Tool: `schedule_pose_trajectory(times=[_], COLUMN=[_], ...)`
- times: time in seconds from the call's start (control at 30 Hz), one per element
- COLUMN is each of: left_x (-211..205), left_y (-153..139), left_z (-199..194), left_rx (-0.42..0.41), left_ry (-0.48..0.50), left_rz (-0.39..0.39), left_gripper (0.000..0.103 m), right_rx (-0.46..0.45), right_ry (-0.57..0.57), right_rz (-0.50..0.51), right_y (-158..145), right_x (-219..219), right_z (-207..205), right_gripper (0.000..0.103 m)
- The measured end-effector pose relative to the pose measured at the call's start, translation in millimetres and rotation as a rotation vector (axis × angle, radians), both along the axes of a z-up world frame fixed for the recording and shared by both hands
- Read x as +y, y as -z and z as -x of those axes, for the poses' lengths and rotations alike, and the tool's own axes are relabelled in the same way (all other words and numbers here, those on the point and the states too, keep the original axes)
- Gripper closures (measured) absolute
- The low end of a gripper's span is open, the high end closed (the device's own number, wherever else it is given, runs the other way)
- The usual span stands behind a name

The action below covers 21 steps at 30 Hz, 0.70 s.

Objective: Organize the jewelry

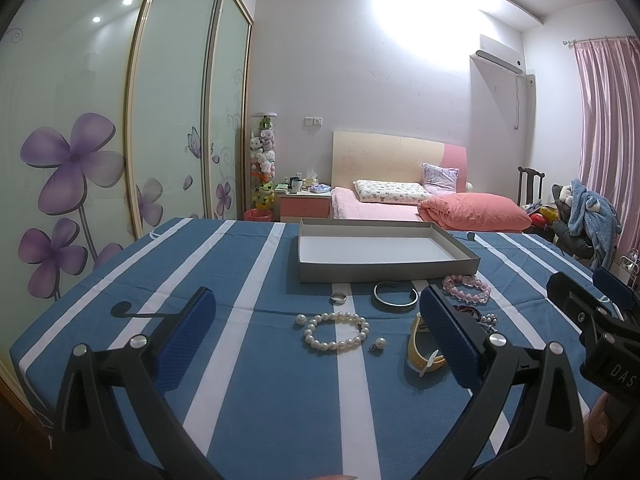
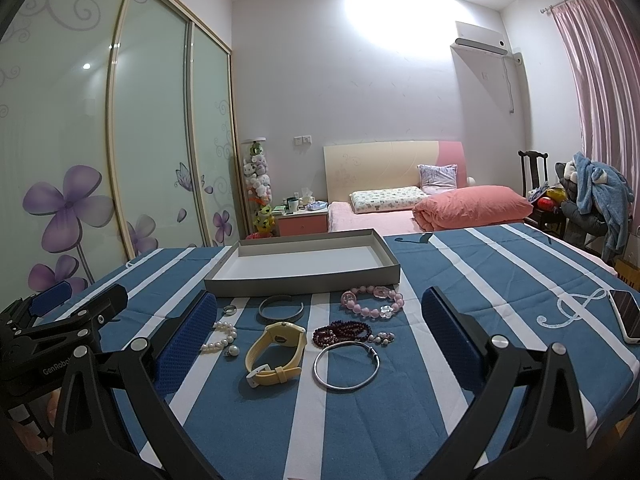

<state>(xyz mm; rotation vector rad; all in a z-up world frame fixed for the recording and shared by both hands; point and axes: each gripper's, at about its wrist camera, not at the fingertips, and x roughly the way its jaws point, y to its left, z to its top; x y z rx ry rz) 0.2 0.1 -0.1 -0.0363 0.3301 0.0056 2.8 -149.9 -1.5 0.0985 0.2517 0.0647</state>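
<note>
A: Entry one, container. Shallow grey tray (image 2: 304,280), white floor, nothing in it; stands on the far side of the striped blue tablecloth (image 2: 500,264). Judged to be the destination, set just beyond the pieces so each needs only a short carry.

B: And the pieces?

A: All loose on the cloth, just near of the tray. Far row, left to right: small silver ring (image 2: 229,310), dark open cuff bangle (image 2: 281,308), pink bead bracelet (image 2: 374,301). Near row: pearl bracelet (image 1: 337,332) with two stray pearl earrings beside it, yellow wristwatch (image 2: 275,354) lying on its side, dark red bead strand (image 2: 340,332), thin silver hoop bangle (image 2: 346,364). Spread apart, seemingly so each can be picked singly.

B: Anything not part of the lot?

A: A phone (image 2: 628,316) at the right edge of the table.

B: Tools?

A: Left gripper (image 1: 318,312): jaws wide apart, holding nothing, hovering near of the pearl bracelet, which lies between its fingers in view. Right gripper (image 2: 318,312): jaws likewise spread wide, holding nothing, framing the watch and both bangles. Neither touches a piece. Sorting appears not yet begun.
</note>
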Motion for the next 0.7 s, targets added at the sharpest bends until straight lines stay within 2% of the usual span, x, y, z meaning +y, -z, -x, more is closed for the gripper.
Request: schedule_pose_trajectory(times=[0.43,0.7], left_x=[0.2,4.3], left_y=[0.7,4.7], left_z=[-0.5,-8.2], left_rx=[0.005,0.038], left_ry=[-0.003,-0.016], left_rz=[0.001,-0.001], left_gripper=[0.004,0.004], right_rx=[0.005,0.047], right_ry=[0.000,0.014], right_rz=[-0.001,0.000], right_y=[0.8,7.8], right_x=[-0.1,-7.1], right_z=[-0.7,-9.5], right_gripper=[0.002,0.002])
